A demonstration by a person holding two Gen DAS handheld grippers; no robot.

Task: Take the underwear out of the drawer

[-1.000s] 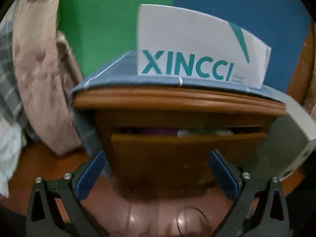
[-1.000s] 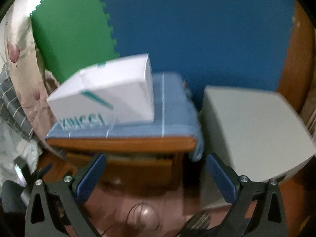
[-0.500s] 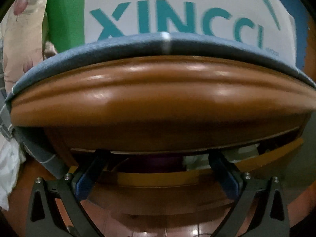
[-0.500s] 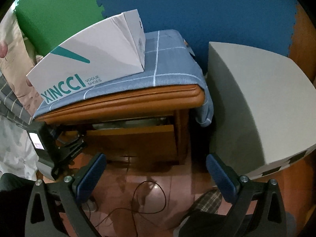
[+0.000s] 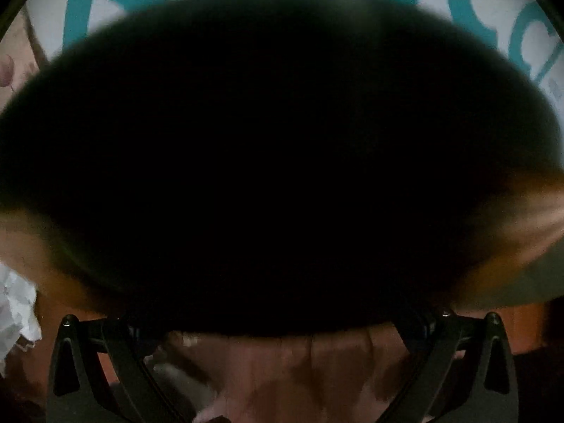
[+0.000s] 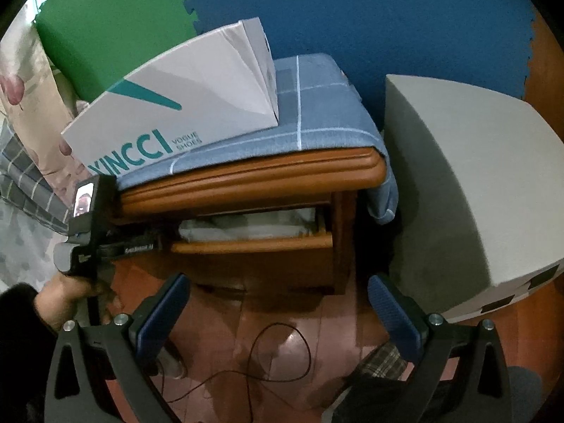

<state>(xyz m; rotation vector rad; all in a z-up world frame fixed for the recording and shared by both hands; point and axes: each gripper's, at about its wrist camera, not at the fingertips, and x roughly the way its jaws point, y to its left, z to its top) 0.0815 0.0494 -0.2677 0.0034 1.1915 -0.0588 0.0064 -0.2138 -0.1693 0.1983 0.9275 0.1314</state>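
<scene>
While the wooden nightstand (image 6: 246, 183) fills the scene, its drawer (image 6: 252, 246) sits ajar with pale underwear (image 6: 243, 227) inside. The left gripper (image 6: 141, 243) reaches in, jaws unseen; the right gripper (image 6: 278, 303) hangs apart outside. Next, I judge: pinch fabric.

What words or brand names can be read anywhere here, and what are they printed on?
"XINCCI" (the first letter partly cut off) in teal, on the white cardboard shoe box atop the wooden nightstand.
"VOGUE SHOES", small grey print beside it on the same box.
White lettering on the black handheld left gripper: too blurred to read surely.
Left wrist view: only cropped teal letter parts; unreadable.
</scene>
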